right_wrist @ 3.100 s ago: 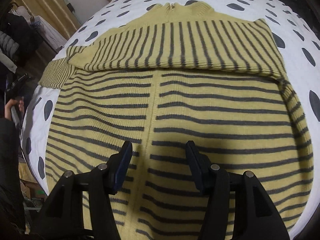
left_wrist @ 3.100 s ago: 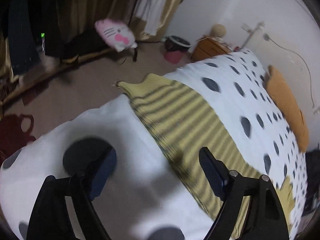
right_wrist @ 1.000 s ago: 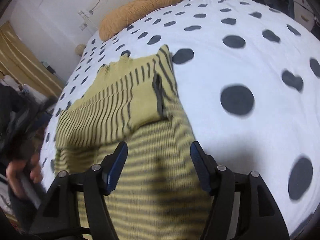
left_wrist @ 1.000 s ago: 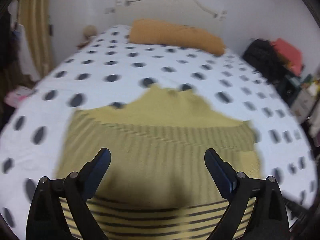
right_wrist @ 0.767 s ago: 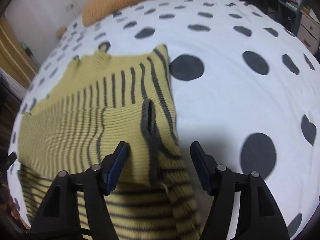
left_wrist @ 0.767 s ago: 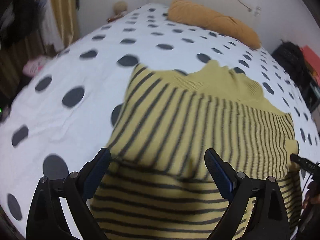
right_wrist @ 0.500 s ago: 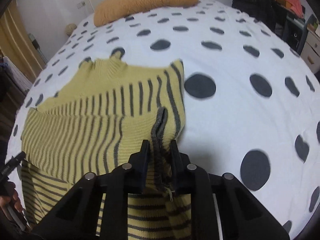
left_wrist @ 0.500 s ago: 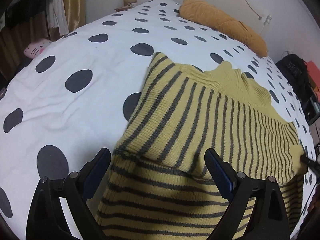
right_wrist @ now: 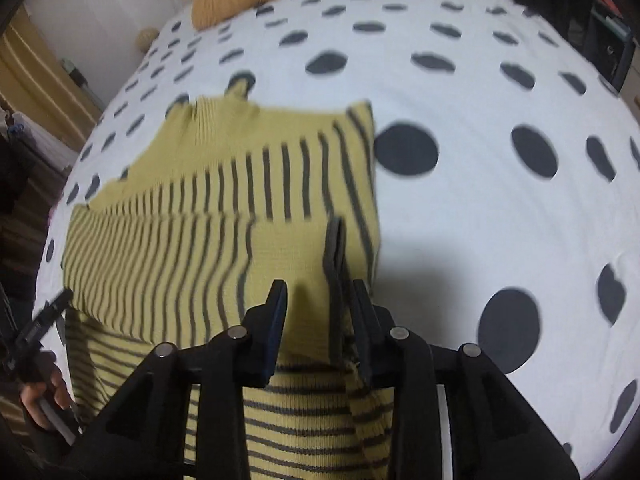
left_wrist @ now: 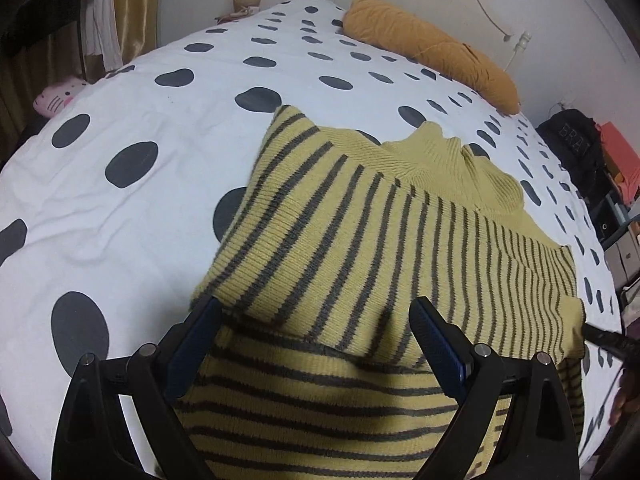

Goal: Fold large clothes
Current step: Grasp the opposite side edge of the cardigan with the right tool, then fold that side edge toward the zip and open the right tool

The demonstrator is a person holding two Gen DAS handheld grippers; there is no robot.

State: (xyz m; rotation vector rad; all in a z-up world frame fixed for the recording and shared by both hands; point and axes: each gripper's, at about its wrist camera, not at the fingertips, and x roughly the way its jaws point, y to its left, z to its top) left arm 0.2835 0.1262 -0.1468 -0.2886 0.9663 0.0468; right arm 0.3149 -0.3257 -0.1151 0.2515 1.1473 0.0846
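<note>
A yellow sweater with dark grey stripes (left_wrist: pixel 360 248) lies on a white bed cover with dark dots (left_wrist: pixel 132 208), its sleeves folded across the chest. My left gripper (left_wrist: pixel 316 316) is open and hovers over the sweater's left side, near the folded sleeve's lower edge. In the right wrist view the sweater (right_wrist: pixel 192 248) fills the left half. My right gripper (right_wrist: pixel 320 292) has its jaws partly closed around the grey sleeve cuff (right_wrist: pixel 334 256) at the sweater's right edge; a gap shows beside the cuff.
An orange bolster pillow (left_wrist: pixel 432 52) lies at the head of the bed. A pink cat plush (left_wrist: pixel 58 94) sits beyond the left edge. A black bag (left_wrist: pixel 576 140) and shelves stand to the right. The person's hand with the other gripper (right_wrist: pixel 40 360) shows at lower left.
My right gripper closed from wide open onto the sleeve cuff, then opened slightly. My left gripper stayed open and moved closer over the sweater's left side.
</note>
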